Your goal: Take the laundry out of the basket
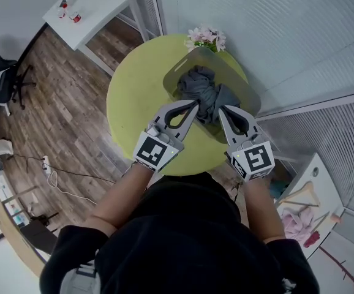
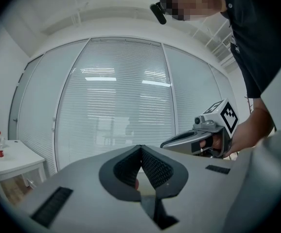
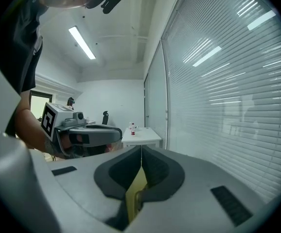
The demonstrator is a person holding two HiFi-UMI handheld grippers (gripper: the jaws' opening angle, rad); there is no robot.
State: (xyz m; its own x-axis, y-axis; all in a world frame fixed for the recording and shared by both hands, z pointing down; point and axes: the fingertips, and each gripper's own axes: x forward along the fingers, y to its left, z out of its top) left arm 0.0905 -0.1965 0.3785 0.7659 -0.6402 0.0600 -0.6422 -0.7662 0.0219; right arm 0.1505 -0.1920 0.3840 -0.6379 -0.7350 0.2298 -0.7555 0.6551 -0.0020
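Laundry [image 1: 204, 94], a grey bundle, lies in the grey basket [image 1: 241, 81] on the round yellow worktop [image 1: 134, 103] in the head view. The left gripper [image 1: 195, 104] and right gripper [image 1: 221, 109] point at its near edge, and whether they touch it cannot be told. In the left gripper view the jaws are pressed together on nothing, and the bundle is hidden below them. The right gripper view shows its jaws likewise together and empty, with a yellow sliver of worktop beneath. To lift the bundle well, both pairs of jaws should first spread, then bite into deep folds from 2 sides.
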